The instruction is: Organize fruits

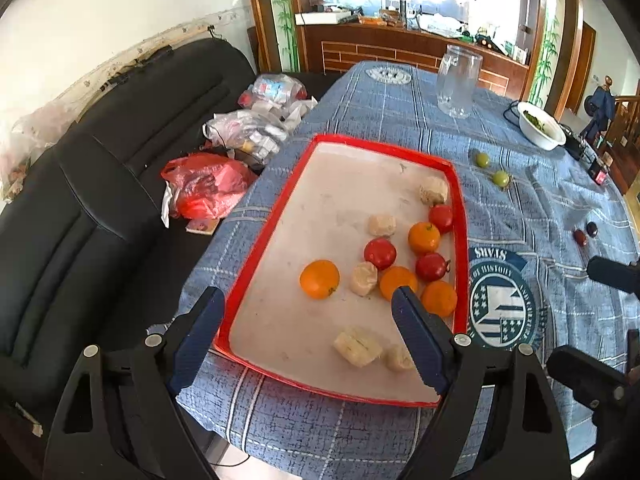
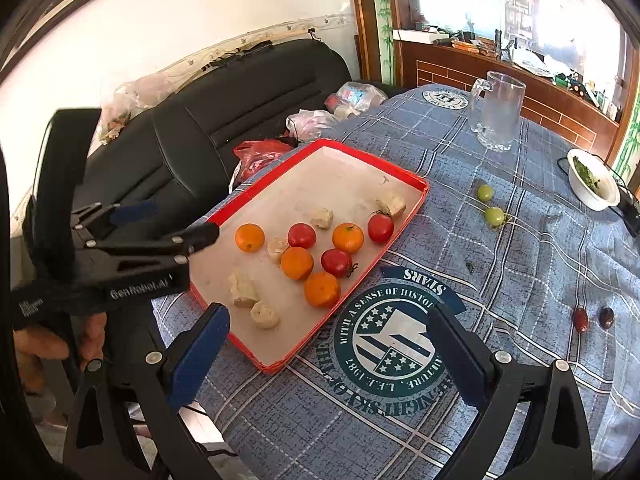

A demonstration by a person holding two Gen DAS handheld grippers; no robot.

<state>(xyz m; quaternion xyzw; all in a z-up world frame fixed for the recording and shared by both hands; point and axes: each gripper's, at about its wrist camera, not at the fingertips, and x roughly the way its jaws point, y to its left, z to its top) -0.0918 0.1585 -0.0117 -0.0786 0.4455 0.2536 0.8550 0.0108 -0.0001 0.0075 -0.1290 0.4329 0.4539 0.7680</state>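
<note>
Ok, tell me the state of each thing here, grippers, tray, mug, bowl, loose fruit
Left gripper: open, empty.
Right gripper: open, empty.
Red tray: holding fruit.
Glass mug: upright, empty.
White bowl: holds greens.
Green grapes: outside tray.
Dark fruits: outside tray.

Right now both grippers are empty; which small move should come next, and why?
Probably move the open right gripper toward the nearer green grape. Two grapes and two dark red fruits lie on the cloth outside the red tray, on its side.
</note>
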